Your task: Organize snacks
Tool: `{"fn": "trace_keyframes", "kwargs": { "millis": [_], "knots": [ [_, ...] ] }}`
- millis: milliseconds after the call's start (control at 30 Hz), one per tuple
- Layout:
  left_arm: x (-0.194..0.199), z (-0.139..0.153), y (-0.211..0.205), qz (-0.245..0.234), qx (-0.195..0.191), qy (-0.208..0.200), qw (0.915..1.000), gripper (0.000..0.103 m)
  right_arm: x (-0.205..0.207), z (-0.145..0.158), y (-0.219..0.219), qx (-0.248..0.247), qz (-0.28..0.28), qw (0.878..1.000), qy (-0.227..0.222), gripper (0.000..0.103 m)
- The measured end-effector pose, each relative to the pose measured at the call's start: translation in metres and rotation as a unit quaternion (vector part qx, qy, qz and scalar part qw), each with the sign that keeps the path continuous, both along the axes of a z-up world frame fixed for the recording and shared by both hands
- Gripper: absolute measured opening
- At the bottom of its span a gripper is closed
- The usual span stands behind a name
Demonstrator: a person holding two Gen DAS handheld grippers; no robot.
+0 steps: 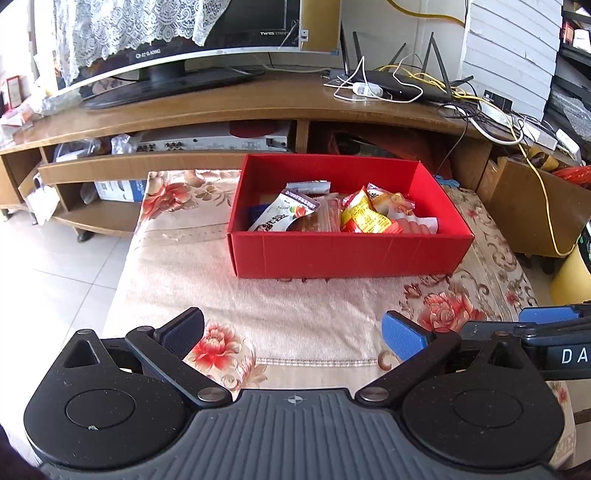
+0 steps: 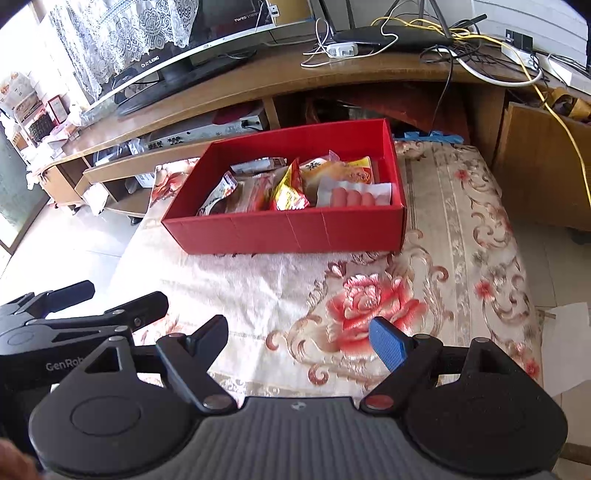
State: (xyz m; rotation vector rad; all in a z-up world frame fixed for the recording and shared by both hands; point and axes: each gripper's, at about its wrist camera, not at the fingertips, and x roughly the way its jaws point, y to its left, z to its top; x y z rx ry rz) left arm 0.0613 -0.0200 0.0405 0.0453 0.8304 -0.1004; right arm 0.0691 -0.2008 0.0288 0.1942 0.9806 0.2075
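1. Both pairs of jaws stood wide apart with nothing between them: the left gripper (image 1: 293,334) and the right gripper (image 2: 297,341) hung side by side over the near end of the table, well short of the box.
2. At the left, the pale tiled floor (image 1: 55,273) ran beside the table, and the long curved wooden TV cabinet (image 1: 229,107) stood behind, bearing a flat black television (image 1: 177,33) half covered by white lace.
3. Beneath the grippers lay the beige floral cloth (image 1: 295,295) that covered the table; no loose packets showed on it.
4. Further back, in the middle, sat the open red cardboard box (image 1: 347,254), flat on the cloth, its open top giving easy access from above.
5. Inside it the snacks were gathered: a white and grey printed pouch (image 1: 284,216) at the left, a yellow and red foil packet (image 1: 364,218) in the middle, and a clear pack of pink sausages (image 2: 354,195) toward the right.
6. To the right, a black router with upright antennas (image 1: 402,83) sat amid tangled cables on the cabinet.
7. Judging by the bare cloth and full box, the sorting looked nearly finished.
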Motion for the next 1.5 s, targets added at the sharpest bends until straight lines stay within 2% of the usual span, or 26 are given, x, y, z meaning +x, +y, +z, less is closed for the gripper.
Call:
{"fn": "trace_keyframes", "kwargs": {
  "millis": [400,833,1233,1500],
  "knots": [
    [-0.014,-0.002,-0.009,-0.01,0.019,0.002,0.9998,0.103,-0.011,-0.004,-0.003,0.0,-0.002,1.0,0.007,0.084],
    [-0.017,-0.002,-0.007,-0.006,0.002,0.013,0.9999,0.102,-0.015,-0.003,-0.004,0.007,-0.003,1.0,0.007,0.084],
    [-0.013,-0.005,-0.003,0.001,-0.032,0.045,0.9985,0.103,-0.016,-0.001,-0.006,0.01,-0.005,1.0,0.007,0.084],
    [-0.013,-0.007,-0.004,0.002,-0.026,0.045,0.9986,0.103,-0.017,-0.002,-0.005,0.009,-0.004,1.0,0.01,0.084]
  ]
}}
